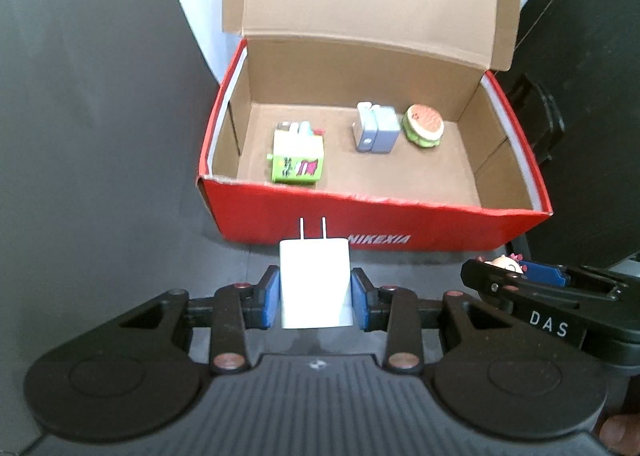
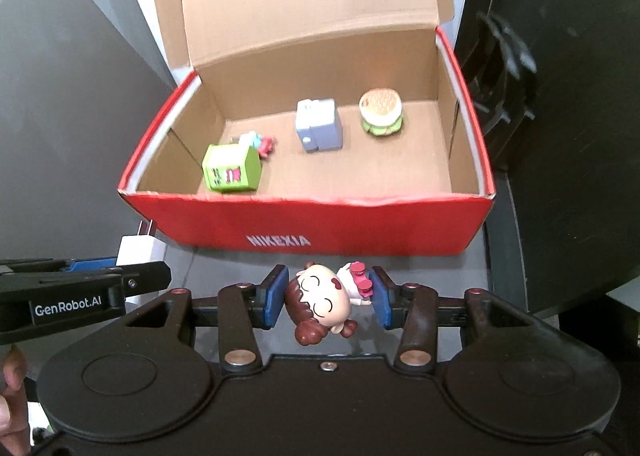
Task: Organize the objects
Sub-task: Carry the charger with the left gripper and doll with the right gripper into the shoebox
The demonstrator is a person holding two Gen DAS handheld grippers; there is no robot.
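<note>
two items held outside the open box

the white charger (image 1: 315,283) sits upright between blue pads, prongs up. the girl figurine (image 2: 326,302) lies sideways between pads. the red box (image 1: 400,224), lid raised, holds a green carton toy (image 1: 298,158), a grey-blue fridge toy (image 1: 376,128) and a burger toy (image 1: 424,125).

The shoebox (image 2: 320,224) is red outside with white lettering on its front and plain brown cardboard inside. In it lie a lime-green toy box (image 2: 232,170) with black and red markings, a pale lavender-blue toy block (image 2: 320,124) and a toy burger (image 2: 380,112) with tan bun and green layer. The charger (image 1: 314,284) is white. The doll (image 2: 326,302) has brown hair, a cream face and red shoes. Both tools' pads (image 2: 276,296) are blue on black frames. The counter (image 1: 100,176) is dark grey.
</note>
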